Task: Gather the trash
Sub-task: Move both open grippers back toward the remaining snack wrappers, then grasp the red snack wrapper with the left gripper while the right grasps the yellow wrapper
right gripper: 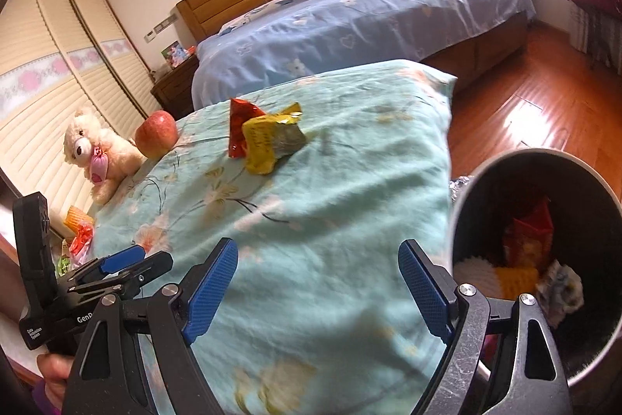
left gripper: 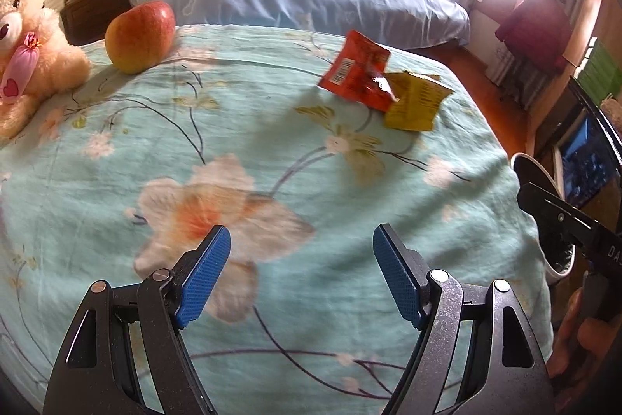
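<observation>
Left wrist view: floral turquoise cloth [left gripper: 272,142] in a bedroom; red wrapper [left gripper: 355,70] and yellow wrapper [left gripper: 414,100] lie touching, well ahead of the left tool [left gripper: 301,277], fingers apart, empty.

Right wrist view: same wrappers lie ahead of the right tool [right gripper: 318,288], also apart and empty; trash bin [right gripper: 583,189] stands just right.

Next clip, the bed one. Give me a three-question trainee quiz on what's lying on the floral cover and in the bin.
1. True or false: the red wrapper and yellow wrapper touch each other.
2. Which sits closest to the teddy bear? A) apple B) trash bin C) yellow wrapper
3. Fill in: both claws, left and right, are ____ and hold nothing.

Key: 1 true; 2 A; 3 open
</observation>
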The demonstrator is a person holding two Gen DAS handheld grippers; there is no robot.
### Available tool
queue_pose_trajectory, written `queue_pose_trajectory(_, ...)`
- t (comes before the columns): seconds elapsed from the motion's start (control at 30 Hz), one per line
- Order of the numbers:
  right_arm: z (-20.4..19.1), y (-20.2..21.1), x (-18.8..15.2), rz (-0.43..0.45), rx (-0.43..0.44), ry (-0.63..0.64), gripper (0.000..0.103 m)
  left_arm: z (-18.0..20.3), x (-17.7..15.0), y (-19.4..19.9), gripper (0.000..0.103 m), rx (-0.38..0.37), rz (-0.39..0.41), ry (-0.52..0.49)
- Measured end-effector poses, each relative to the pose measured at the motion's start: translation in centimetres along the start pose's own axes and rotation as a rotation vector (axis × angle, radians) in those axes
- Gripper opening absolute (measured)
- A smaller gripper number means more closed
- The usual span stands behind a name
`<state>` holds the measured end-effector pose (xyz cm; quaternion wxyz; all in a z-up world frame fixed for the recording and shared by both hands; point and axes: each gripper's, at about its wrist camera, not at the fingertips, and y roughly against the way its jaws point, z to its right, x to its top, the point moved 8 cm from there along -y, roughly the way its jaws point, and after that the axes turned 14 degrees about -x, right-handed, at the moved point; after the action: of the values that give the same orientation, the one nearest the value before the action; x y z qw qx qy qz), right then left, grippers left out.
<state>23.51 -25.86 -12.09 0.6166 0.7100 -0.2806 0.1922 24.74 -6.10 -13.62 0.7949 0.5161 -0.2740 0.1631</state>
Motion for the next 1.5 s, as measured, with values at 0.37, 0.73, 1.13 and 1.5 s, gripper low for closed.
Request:
queue_pose_trajectory(0.37, -3.6, -3.1, 3.0, -0.009, 0.037, 0.037, 0.086, -2.0, 2.1, -0.9, 0.078, 0.011, -0.005, -0.004)
queue_pose_trajectory(0.73, -5.4, -7.0, 5.9, -0.030, 0.046, 0.044, 0.069, -2.8, 4.1, -3.2, 0.078, -0.010, -0.033, -0.027)
queue_pose_trajectory(1.13, -5.0, -7.4, 5.9, -0.049, 0.095, 0.041, 0.019, -0.5, 6.8, -6.0, 0.078, -0.064, -0.039, -0.073)
queue_pose_trajectory(1.5, -0.3, -6.4, 3.5, -0.073, 0.102, -0.093, 0.012, 1.2, 10.5, -9.6, 0.077, -0.094, -0.010, -0.066)
